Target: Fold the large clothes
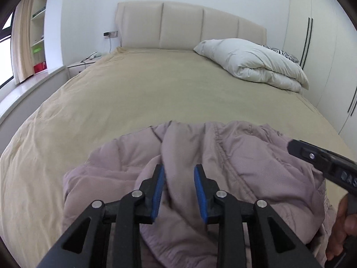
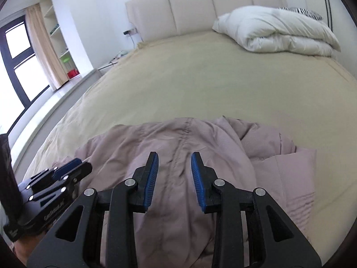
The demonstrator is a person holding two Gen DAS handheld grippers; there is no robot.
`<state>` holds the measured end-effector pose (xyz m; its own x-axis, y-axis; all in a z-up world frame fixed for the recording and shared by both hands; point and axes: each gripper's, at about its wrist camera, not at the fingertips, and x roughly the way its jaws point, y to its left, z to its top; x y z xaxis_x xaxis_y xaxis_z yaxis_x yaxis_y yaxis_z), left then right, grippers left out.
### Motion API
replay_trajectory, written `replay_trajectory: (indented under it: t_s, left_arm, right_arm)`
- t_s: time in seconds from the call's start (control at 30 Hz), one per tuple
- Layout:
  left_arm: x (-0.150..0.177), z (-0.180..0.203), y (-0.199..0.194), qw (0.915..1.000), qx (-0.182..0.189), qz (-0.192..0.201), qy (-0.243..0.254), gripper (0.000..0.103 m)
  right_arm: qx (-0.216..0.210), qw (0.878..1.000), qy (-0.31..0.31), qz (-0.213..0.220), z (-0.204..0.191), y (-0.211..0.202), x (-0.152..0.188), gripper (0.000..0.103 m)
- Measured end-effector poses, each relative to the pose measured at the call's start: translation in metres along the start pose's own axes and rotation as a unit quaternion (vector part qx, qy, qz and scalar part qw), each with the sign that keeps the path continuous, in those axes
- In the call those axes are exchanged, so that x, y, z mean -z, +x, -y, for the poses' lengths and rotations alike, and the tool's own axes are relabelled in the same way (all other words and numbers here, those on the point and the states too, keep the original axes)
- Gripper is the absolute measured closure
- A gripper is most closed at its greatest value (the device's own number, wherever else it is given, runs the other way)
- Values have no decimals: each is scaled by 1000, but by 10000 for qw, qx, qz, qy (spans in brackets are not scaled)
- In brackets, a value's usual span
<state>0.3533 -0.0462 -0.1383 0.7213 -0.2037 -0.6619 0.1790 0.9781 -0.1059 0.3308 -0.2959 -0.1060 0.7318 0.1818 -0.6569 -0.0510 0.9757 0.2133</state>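
Observation:
A mauve padded jacket [image 1: 234, 156] lies crumpled on the near end of the tan bed [image 1: 145, 89]; it also shows in the right wrist view [image 2: 178, 138]. My left gripper [image 1: 179, 169] is open just above a raised fold of the jacket, with nothing between its blue pads. My right gripper [image 2: 174, 157] is open over the jacket's middle, also empty. The left gripper shows at the lower left of the right wrist view [image 2: 67, 169]. The right gripper's body [image 1: 323, 163] shows at the right edge of the left wrist view.
A folded white duvet [image 1: 252, 62] lies at the bed's far right by the cream headboard [image 1: 183, 26]. A bedside table [image 1: 82, 63], window ledge and shelves are on the left. White wardrobe doors [image 1: 323, 44] stand on the right.

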Motion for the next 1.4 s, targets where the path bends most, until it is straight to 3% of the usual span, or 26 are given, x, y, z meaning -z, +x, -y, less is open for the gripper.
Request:
replay_trajectory:
  t_s: [0.07, 0.17, 0.23, 0.33, 0.4, 0.47, 0.5, 0.53, 0.57, 0.63, 0.67, 0.77, 0.9, 1.0, 1.13, 1.2, 1.3, 1.4]
  left_arm:
    - [11, -9, 13, 9995, -21, -296, -74, 73]
    - [18, -6, 21, 9991, -96, -397, 106, 73]
    - [15, -6, 16, 9990, -35, -434, 75, 73]
    - [15, -12, -10, 9993, 144, -341, -74, 73]
    - [19, -18, -45, 9995, 251, -128, -106, 70]
    - [27, -30, -91, 9990, 386, 148, -149, 55]
    - [32, -38, -118, 9984, 407, 335, -189, 43]
    - [38, -46, -144, 9977, 350, 540, -225, 32]
    - [43, -55, -168, 9970, 234, 704, -238, 28]
    - [56, -73, -219, 9952, -26, 970, -147, 22]
    - [63, -81, -239, 9944, -188, 1040, -93, 21]
    - [90, -110, -295, 9930, -562, 1043, -28, 17]
    - [143, -130, -336, 9962, -641, 582, 47, 10]
    - [197, -131, -336, 9995, -155, -177, -231, 10]
    - [273, -121, -317, 9874, 507, -1248, -825, 10]
    - [296, -114, -312, 9816, 661, -1512, -962, 10]
    - [311, -103, -310, 9828, 513, -1632, -701, 10]
    - [319, -103, -305, 9780, 721, -1824, -717, 10]
  right_arm:
    - [9, 9991, -388, -190, -21, 4, 16, 73]
    - [225, 9948, -564, -818, -33, 33, 54, 72]
    - [310, 9947, -758, -621, -34, 44, 66, 72]
    - [224, 9962, -478, -693, -30, 36, 58, 72]
    - [144, 9981, -202, -571, -24, 12, 51, 72]
    - [-81, 9996, -276, -44, -28, -34, 51, 72]
    - [-137, 9990, -366, 226, -30, -58, 54, 58]
    - [-192, 9978, -406, 495, -32, -84, 59, 30]
    - [-242, 9960, -402, 759, -30, -109, 65, 21]
    - [-371, 9906, -384, 1258, -27, -159, 84, 17]
    - [-377, 9899, -427, 1296, -26, -178, 93, 17]
    - [-307, 9943, -415, 928, -13, -227, 123, 17]
    - [-339, 9991, 142, 210, 18, -279, 185, 17]
    - [-123, 9984, 556, -47, 50, -318, 232, 17]
    - [-48, 9935, 1128, -162, 84, -357, 285, 17]
    - [76, 9905, 1344, -273, 104, -372, 311, 17]
    - [332, 9863, 1567, -383, 126, -388, 340, 17]
    - [267, 9794, 1932, -521, 144, -400, 364, 17]
